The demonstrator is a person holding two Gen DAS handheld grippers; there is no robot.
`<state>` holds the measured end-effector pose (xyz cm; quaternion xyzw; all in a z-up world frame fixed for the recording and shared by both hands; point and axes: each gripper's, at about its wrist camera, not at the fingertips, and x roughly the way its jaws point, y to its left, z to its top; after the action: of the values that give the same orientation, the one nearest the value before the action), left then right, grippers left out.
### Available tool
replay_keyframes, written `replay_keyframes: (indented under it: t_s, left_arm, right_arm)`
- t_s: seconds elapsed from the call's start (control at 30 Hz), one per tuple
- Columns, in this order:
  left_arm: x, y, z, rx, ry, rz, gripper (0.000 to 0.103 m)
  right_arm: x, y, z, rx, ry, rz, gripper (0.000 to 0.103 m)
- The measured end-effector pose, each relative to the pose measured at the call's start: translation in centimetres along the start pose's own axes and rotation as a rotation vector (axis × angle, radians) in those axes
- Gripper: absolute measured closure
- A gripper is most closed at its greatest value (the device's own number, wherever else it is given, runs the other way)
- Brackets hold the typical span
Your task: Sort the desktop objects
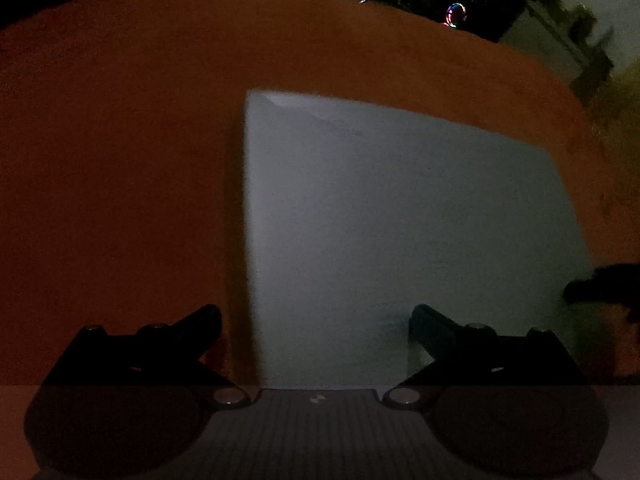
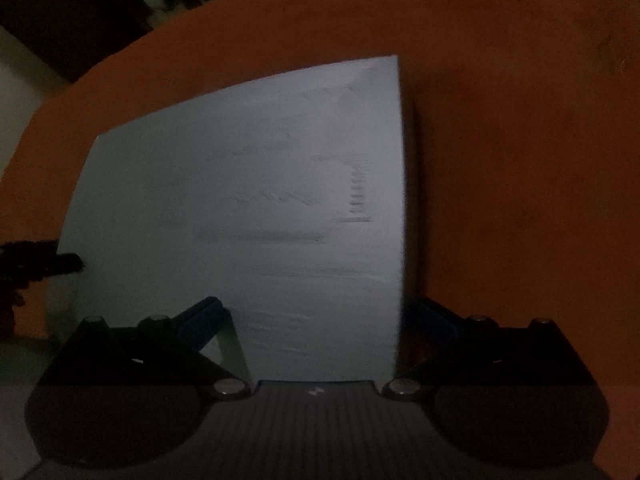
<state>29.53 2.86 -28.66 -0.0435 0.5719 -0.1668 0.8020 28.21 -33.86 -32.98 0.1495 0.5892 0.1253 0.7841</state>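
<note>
Through the left wrist camera I see my left gripper (image 1: pixel 316 328) with its jaws spread wide, holding nothing, low over an orange cloth (image 1: pixel 120 152) that covers the table. A pale sheet (image 1: pixel 392 208) lies flat on the cloth; its left edge runs between my fingertips. The right gripper's dark tip (image 1: pixel 600 284) shows at the sheet's right edge. Beyond the far table edge the room is dim, with a small ring of coloured lights (image 1: pixel 456 14).

Through the right wrist camera my right gripper (image 2: pixel 316 320) is also wide apart and empty, straddling the sheet's (image 2: pixel 240 184) right edge. Faint marks cross the sheet. The cloth (image 2: pixel 520 140) fills the right; a dark, cluttered room lies far left.
</note>
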Motion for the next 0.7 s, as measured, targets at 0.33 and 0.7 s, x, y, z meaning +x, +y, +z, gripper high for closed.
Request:
replay_keyframes:
  t_s: [0.33,0.7]
  left_arm:
    - [-0.8,0.4,0.2,-0.055,-0.053,-0.05,0.001]
    - [-5.4,-1.4,1.7,-0.101,-0.142,-0.034,0.001]
  right_arm:
    - [-2.1,0.9,1.6,-0.031,0.013,0.093,0.0]
    - [-7.8,2.3,2.7,-0.036,-0.134,0.074,0.0]
